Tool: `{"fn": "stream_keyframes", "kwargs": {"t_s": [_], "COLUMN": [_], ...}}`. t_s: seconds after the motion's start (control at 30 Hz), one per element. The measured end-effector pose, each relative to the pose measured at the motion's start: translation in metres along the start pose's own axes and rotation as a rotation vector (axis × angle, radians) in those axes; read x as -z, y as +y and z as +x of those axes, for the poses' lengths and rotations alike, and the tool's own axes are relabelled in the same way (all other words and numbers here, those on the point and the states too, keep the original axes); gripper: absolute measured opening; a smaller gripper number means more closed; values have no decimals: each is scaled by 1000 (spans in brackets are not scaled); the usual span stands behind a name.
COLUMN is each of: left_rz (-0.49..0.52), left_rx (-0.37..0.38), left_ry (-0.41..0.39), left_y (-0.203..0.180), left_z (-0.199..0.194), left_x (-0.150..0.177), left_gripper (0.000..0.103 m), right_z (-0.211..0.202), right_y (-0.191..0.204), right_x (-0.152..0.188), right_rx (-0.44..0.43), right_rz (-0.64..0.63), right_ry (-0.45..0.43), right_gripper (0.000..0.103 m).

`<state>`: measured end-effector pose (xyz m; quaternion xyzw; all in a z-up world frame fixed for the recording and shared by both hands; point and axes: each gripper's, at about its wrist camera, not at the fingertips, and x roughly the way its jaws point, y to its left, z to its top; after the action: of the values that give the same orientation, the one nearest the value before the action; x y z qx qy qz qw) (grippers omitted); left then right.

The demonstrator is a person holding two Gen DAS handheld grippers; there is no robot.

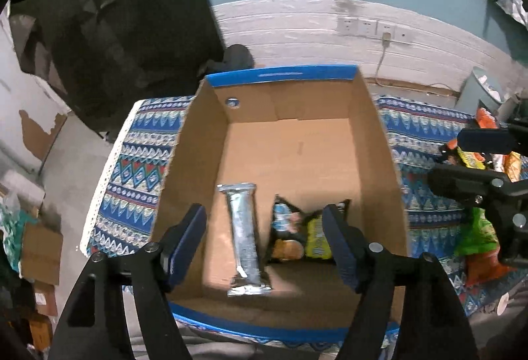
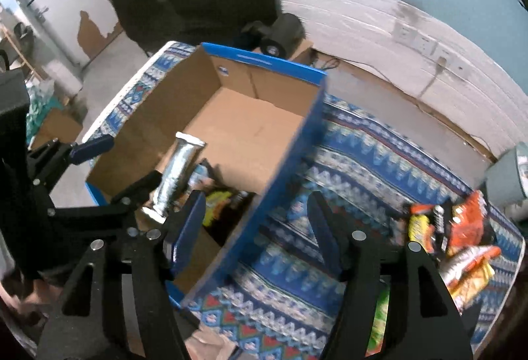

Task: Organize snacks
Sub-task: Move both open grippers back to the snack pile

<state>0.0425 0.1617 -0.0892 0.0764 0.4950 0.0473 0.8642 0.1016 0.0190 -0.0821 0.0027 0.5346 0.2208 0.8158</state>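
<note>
From the left wrist, the left gripper (image 1: 264, 244) hangs spread and empty over the cardboard box (image 1: 379, 142), where a silver bar (image 1: 246, 237) and dark snack bag (image 1: 298, 233) lie. The right wrist alone shows the right gripper (image 2: 255, 228), jaws apart astride the box wall, and a blurred, probably chip-filled snack pile (image 2: 458, 237) on the patterned cloth (image 2: 346, 162).

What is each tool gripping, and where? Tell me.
Nothing: the left tool is open above the box, and the right tool is open over its wall.

Patterned cloth (image 1: 138, 162) under box (image 1: 379, 142), snacks (image 2: 462, 228)
</note>
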Motion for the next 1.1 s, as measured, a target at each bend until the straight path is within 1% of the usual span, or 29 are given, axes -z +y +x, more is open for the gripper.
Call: {"fn": "stream_keyframes", "kwargs": {"t_s": [0.03, 0.13, 0.3, 0.6, 0.77, 0.83, 0.87, 1.1], "left_rz": [5, 31, 93, 194, 241, 256, 263, 312], "left_rx": [6, 24, 33, 75, 117, 133, 143, 214], "left_ry": [0, 1, 2, 15, 33, 42, 45, 84], "left_y": [-4, -21, -53, -112, -144, -156, -163, -209], "left_z": [-1, -4, -8, -10, -9, -8, -8, -2], "left_x": [-1, -3, -3, -4, -5, -5, -5, -4], "left_gripper": [77, 77, 77, 77, 78, 81, 81, 82], "right_z": [-3, -13, -28, -56, -68, -71, -72, -68], "right_y": [-7, -28, -62, -117, -146, -157, -163, -201], "right_x": [4, 16, 37, 76, 98, 107, 112, 141], "right_rx": [9, 43, 81, 124, 144, 159, 168, 207], "right_rz": [10, 42, 104, 207, 261, 281, 293, 363], "right_ry": [0, 0, 1, -9, -11, -8, -7, 26], "right_gripper": [66, 68, 68, 68, 68, 68, 68, 68]}}
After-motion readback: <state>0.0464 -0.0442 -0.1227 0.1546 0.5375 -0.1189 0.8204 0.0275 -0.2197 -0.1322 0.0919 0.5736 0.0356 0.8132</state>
